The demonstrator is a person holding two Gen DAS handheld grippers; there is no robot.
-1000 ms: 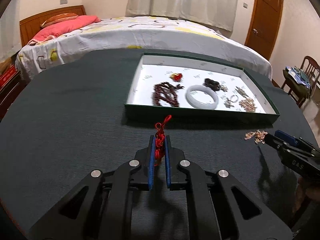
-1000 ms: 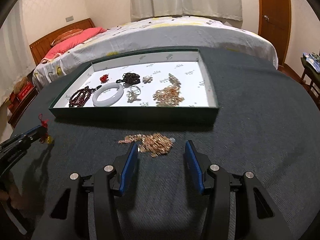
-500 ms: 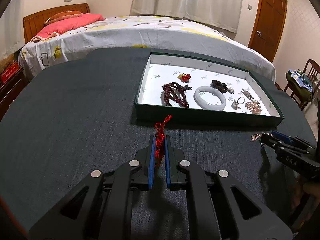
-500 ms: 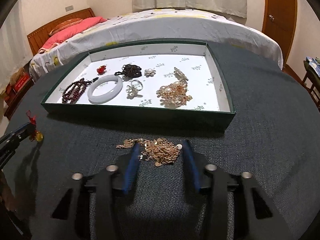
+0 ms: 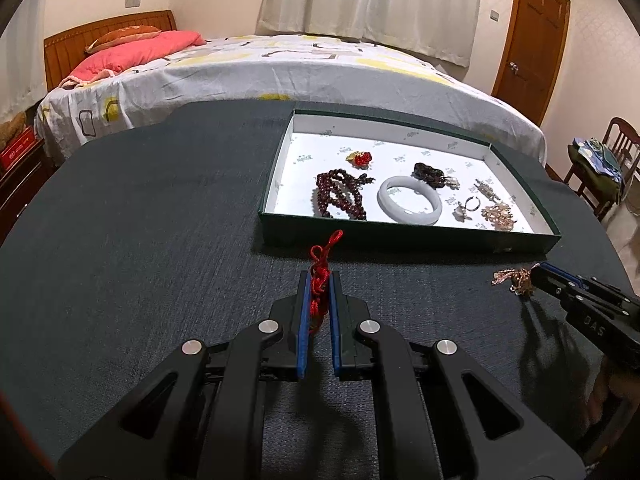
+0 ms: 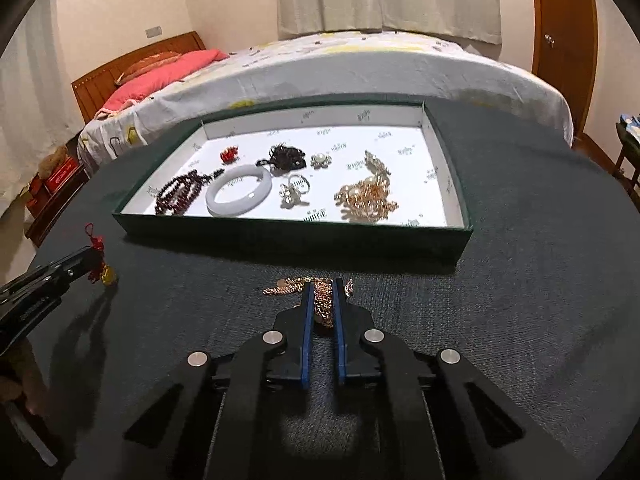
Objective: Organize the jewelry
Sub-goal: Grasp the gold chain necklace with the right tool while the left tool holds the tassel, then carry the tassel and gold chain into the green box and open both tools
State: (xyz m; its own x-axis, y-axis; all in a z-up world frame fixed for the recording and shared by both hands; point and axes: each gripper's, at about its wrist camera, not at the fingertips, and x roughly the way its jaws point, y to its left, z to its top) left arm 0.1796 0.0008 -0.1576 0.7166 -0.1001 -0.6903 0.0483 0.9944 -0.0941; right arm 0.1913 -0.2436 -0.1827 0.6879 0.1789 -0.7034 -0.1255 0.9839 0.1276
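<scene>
My left gripper (image 5: 319, 280) is shut on a red knotted cord charm (image 5: 322, 258), held just above the dark table in front of the green tray (image 5: 400, 238). The charm's yellow bead (image 6: 107, 276) hangs below it in the right wrist view. My right gripper (image 6: 322, 292) is shut on a gold chain necklace (image 6: 304, 285) that lies on the table near the tray's front wall (image 6: 288, 236). The tray holds a white bangle (image 6: 239, 195), dark red beads (image 6: 180, 194), rings (image 6: 296, 192), a gold pearl piece (image 6: 368, 200) and other small items.
A bed (image 5: 256, 68) stands behind the round dark table (image 5: 140, 220). A wooden door (image 5: 532, 36) and a chair (image 5: 600, 160) with clothes are at the right. The right gripper shows at the right edge of the left wrist view (image 5: 536, 276).
My right gripper has moved forward over the gold chain and closed on it. My left gripper keeps its hold on the red charm and has drifted slightly left.
</scene>
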